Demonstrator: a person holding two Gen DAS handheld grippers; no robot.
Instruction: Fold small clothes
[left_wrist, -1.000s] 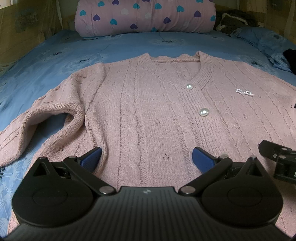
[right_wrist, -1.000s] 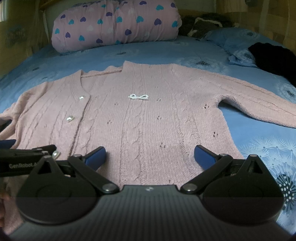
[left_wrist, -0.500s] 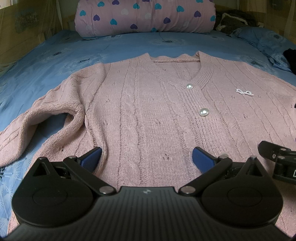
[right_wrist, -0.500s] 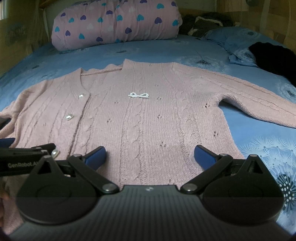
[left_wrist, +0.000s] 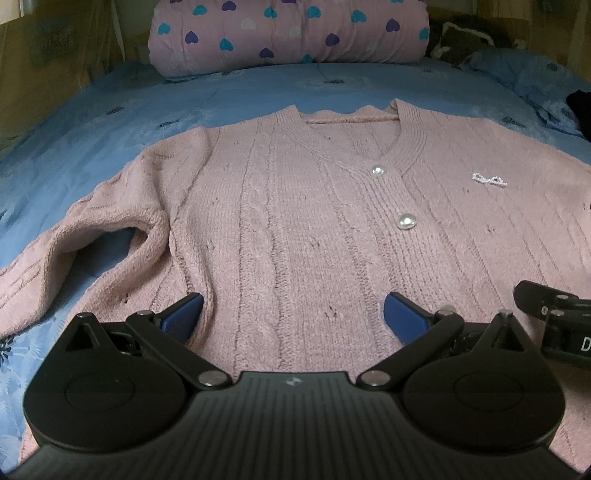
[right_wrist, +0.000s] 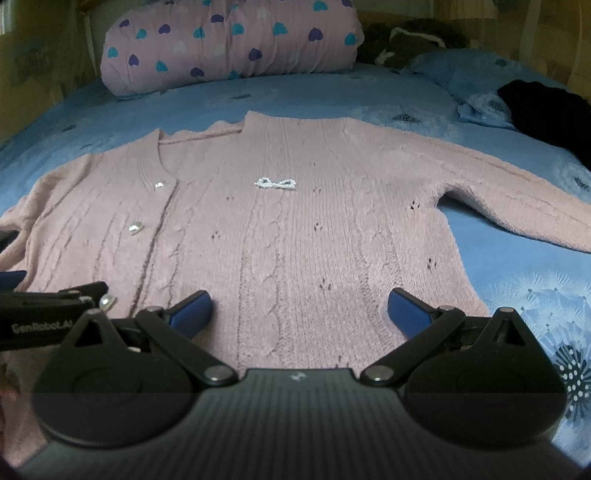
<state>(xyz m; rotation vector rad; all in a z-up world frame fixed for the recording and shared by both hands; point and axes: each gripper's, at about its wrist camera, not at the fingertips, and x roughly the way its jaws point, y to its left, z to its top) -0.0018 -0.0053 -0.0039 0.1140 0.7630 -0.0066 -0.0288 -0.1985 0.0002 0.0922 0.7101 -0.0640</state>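
While spread flat, front up, on the blue bed (left_wrist: 258, 88), pink cardigan (left_wrist: 295, 229) with its hem between gaping left tongs (left_wrist: 293, 308) and, alongside, equally wide right tongs (right_wrist: 299, 308). Gripping nothing. Unchanged from a second ago.

pink cardigan (left_wrist: 295, 229), blue sheet (left_wrist: 110, 122), heart-print pillow (left_wrist: 288, 33)

blue bedsheet (left_wrist: 110, 122), heart-print bolster (left_wrist: 288, 33), black garment (right_wrist: 546, 110)
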